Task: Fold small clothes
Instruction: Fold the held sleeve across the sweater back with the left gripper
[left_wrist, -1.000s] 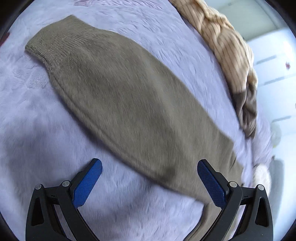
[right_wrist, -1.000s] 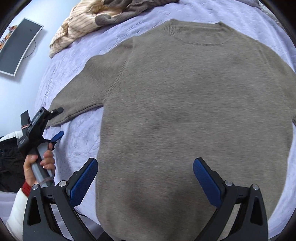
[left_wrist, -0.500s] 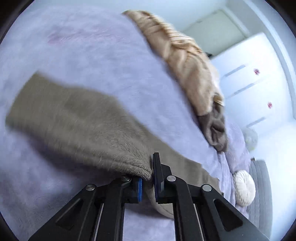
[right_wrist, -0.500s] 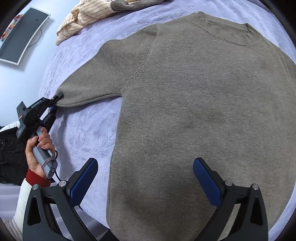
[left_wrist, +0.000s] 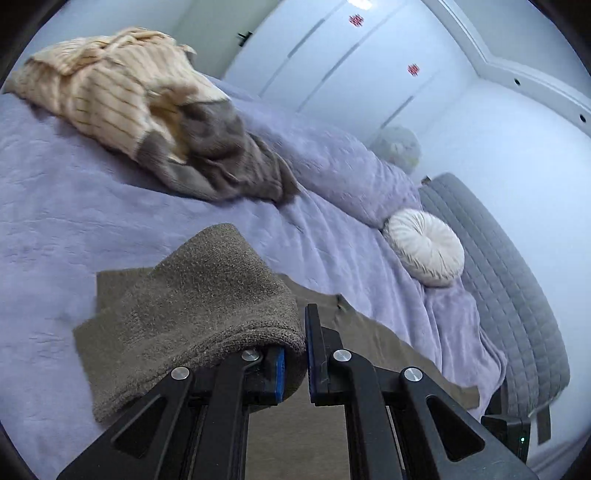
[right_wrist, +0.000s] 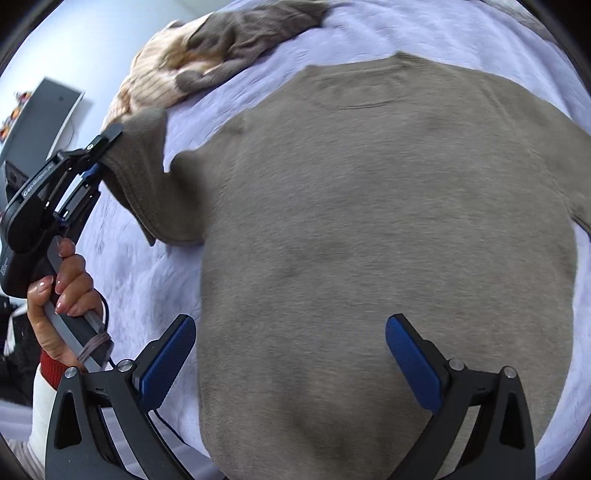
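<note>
One sleeve (right_wrist: 147, 177) of the sweater (right_wrist: 388, 240) is off the bed (left_wrist: 92, 221), pinched at its cuff by the left gripper (left_wrist: 295, 363) and raised over the sweater's left edge. Jaws on that side are closed hard on the knit; cuff fabric bunches between the blue pads and drapes back over the left one. Judgement: first fold is only begun, sleeve lifted but not yet laid across the body.

Sweater body lies flat, face down or up cannot be told, collar (right_wrist: 402, 59) toward the far side of the bed. Other sleeve runs out of the right wrist view at the right edge; no fold visible there. Hem is near the bottom of that view, unfolded. Left to do, as judged: lay this sleeve inward, do the same with the other, then fold the body.

Right gripper (right_wrist: 291, 360) hangs above the lower part of the body, jaws wide apart, nothing between them, pads clear of the cloth. Hand (right_wrist: 62, 291) holding the left gripper's handle shows at the left edge of that view.

Striped garment (left_wrist: 110, 85) lies crumpled at the far side of the bed, well apart from the sweater, untouched. Round cushion (left_wrist: 424, 247) sits by the pillow (left_wrist: 332, 162), off the work area
</note>
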